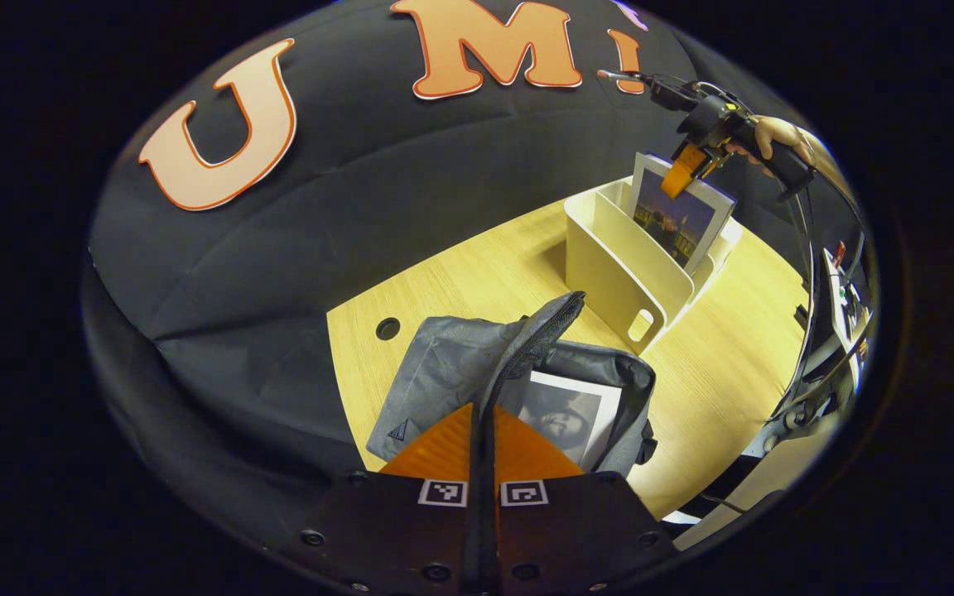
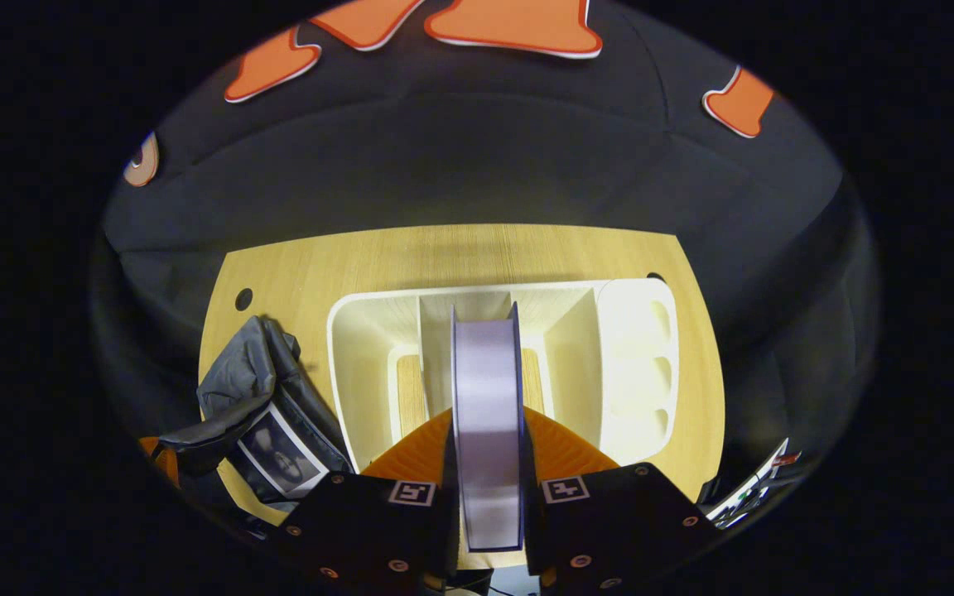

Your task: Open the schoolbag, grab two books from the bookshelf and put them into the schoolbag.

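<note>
Step two was underway: right gripper (image 2: 487,463) pinched the second book (image 2: 487,414) in the bookshelf (image 2: 634,364); left gripper (image 1: 481,430) clamped the schoolbag (image 1: 444,364) flap, first book (image 1: 564,414) inside. Next, probably lift it clear toward the bag

The schoolbag's (image 1: 444,372) rim hides the lower part of the book inside (image 1: 564,418); the bookshelf (image 1: 622,265) wall hides the second book's (image 1: 676,219) base.

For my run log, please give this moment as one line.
left tongs: shut on bag flap | right tongs: shut on second book in bookshelf | first book: in schoolbag
</note>
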Motion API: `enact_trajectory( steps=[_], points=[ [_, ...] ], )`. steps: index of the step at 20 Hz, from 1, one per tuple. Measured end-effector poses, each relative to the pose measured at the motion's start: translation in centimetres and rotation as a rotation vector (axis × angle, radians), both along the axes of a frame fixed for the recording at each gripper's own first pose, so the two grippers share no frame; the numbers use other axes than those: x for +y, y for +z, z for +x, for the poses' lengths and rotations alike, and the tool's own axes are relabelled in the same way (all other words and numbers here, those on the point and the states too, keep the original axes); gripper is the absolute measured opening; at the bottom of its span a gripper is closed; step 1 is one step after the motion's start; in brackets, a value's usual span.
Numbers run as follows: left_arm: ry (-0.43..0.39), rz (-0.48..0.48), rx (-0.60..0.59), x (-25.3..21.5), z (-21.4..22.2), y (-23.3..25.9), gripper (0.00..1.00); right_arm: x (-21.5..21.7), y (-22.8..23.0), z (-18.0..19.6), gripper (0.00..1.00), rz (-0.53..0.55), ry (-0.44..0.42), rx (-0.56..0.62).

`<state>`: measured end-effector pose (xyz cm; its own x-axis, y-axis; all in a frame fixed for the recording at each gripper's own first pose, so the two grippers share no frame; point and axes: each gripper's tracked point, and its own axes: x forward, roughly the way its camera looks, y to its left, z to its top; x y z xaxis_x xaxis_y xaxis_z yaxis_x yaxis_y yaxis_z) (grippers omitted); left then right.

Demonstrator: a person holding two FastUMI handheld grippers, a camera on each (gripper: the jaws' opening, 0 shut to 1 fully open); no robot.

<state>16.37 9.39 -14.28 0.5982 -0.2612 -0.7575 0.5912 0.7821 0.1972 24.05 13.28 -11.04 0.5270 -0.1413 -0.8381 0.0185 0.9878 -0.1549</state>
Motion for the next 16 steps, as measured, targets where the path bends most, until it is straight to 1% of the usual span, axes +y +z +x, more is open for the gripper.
enact_trajectory(
  steps=[5, 6, 7, 8, 9, 11, 12, 14, 16],
  points=[
    [-0.014, -0.011, -0.026, 0.1, 0.8, 1.4, 0.01, 0.7, 7.5, -2.4, 0.32, -0.010, 0.006, -0.138],
    [-0.023, -0.016, -0.031, 0.1, 0.9, 1.8, 0.01, 0.7, 9.1, -3.2, 0.42, -0.010, -0.001, -0.168],
    [-0.036, -0.017, -0.036, 0.0, 0.9, 2.1, 0.01, 0.8, 10.7, -4.1, 0.32, -0.007, -0.009, -0.199],
    [-0.048, -0.015, -0.042, 0.0, 1.0, 2.3, 0.01, 1.2, 12.2, -4.9, 0.42, 0.007, -0.013, -0.237],
    [-0.061, -0.009, -0.043, -0.1, 1.1, 2.5, 0.00, 1.8, 13.9, -5.9, 0.32, 0.039, -0.014, -0.275],
    [-0.090, 0.000, -0.050, -0.2, 1.2, 2.8, 0.01, 3.7, 17.1, -8.5, 0.30, 0.139, -0.006, -0.344],
    [-0.104, 0.000, -0.053, -0.3, 1.3, 2.9, 0.01, 4.4, 18.0, -9.6, 0.30, 0.182, 0.000, -0.369],
    [-0.126, 0.012, -0.056, -0.3, 1.3, 3.1, 0.00, 5.2, 18.3, -11.8, 0.30, 0.257, 0.000, -0.398],
    [-0.142, 0.033, -0.059, 0.2, 1.4, 3.2, 0.01, 6.6, 17.3, -13.6, 0.30, 0.363, -0.023, -0.421]
  ],
)
